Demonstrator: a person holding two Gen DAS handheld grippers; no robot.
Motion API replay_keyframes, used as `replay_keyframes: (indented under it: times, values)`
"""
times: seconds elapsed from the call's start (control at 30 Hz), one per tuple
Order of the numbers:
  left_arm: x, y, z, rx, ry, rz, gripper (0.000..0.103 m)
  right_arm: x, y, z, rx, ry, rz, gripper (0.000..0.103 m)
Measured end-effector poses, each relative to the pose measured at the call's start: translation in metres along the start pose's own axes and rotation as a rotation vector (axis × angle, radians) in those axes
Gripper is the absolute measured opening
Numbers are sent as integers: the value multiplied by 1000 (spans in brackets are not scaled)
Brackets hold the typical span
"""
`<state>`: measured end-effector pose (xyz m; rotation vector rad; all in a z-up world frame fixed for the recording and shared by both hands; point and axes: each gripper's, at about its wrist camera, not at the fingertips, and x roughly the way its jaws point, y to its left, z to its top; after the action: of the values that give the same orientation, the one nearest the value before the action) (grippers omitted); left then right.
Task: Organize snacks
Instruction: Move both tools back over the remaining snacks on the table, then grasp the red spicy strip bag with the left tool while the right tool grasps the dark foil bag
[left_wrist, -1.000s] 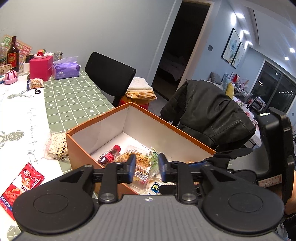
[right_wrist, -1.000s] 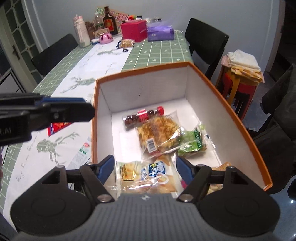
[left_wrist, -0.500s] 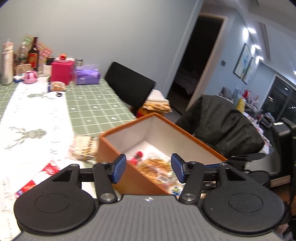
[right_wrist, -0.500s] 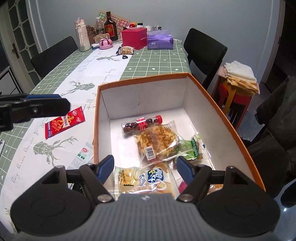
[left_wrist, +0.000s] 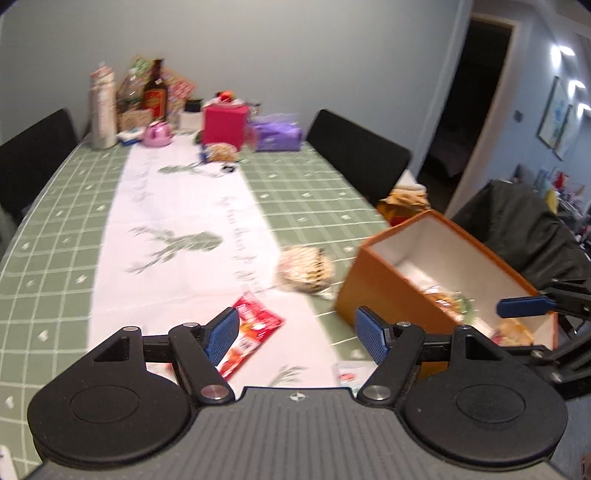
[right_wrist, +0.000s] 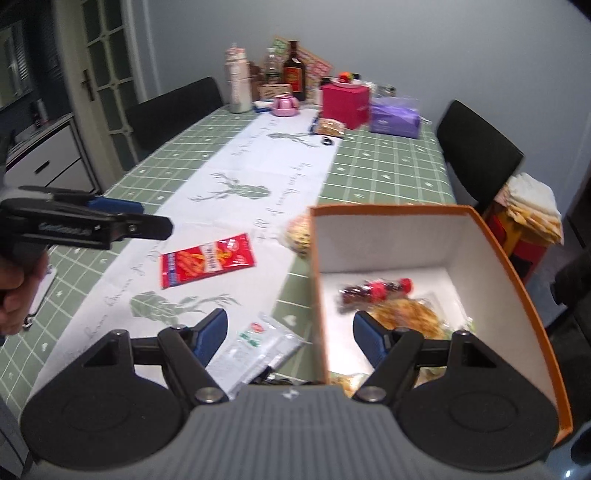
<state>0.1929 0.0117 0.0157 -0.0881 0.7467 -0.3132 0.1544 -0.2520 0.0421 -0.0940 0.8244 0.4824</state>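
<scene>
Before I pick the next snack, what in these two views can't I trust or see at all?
- Orange box contents: near end hidden behind the right gripper in the right wrist view; smeared by blur in the left wrist view.
- Checked-pattern packet: blurred in the left view, partly behind the box wall in the right.
- White sachet: lower end hidden by the gripper body, print unreadable.
- Red packet: lettering too blurred to read.

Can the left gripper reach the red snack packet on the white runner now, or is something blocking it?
Probably yes. The left gripper has just been opening, with nothing between its jaws, and the red snack packet lies flat just ahead of it. The orange box stands off to the side.
</scene>
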Motion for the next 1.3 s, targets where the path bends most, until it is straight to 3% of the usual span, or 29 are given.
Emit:
replay_keyframes:
  times: [0.1,0.23,0.37,0.53,0.73,1.07,1.3]
  values:
    - [1,14,-3,4,40,39,84,4,16,0,-41,8,23,74]
    - [3,20,-10,105,87,92,88,13,30,-4,-105,40,34,74]
    - [15,25,-20,174,139,85,90,27,40,-15,-194,113,43,78]
    - [34,35,-26,160,164,58,90,41,52,-35,-299,205,64,80]
    - [50,41,-29,160,181,47,90,56,49,-51,-307,272,44,80]
    - [73,41,-32,198,211,55,90,82,74,-67,-563,336,-86,75]
    - [84,47,-28,185,207,46,90,108,72,-65,-556,427,-79,75]
